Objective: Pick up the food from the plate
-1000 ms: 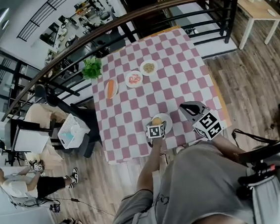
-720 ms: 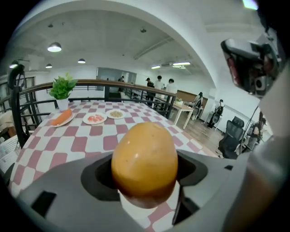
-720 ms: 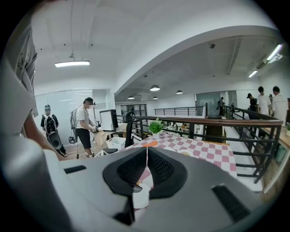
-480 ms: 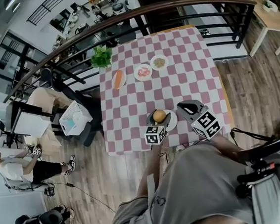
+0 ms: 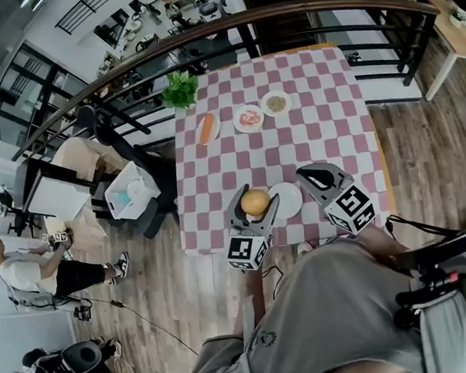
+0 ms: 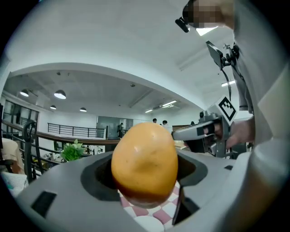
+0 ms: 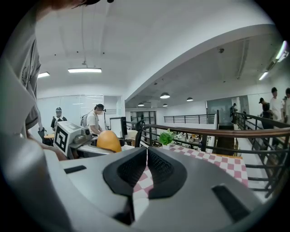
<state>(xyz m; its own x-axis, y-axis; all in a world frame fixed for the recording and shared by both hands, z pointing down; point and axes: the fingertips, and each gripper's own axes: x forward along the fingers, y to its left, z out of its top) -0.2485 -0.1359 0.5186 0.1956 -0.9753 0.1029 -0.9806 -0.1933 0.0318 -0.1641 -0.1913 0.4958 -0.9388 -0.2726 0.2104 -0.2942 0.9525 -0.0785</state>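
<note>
Orange-gold and egg-round, the food (image 6: 144, 163) sits clamped between the wide-spread jaws of the left gripper (image 5: 255, 206). A second ago it lay low on the white plate (image 5: 293, 203). Now it has been lifted clear and hangs above the pink-checked tablecloth (image 5: 215, 175), just left of the plate. The plate itself is bare. Further right, the right gripper (image 5: 319, 178) hovers with its jaws pressed together on nothing. The pick-up looks all but done, and only a steady hold remains.
</note>
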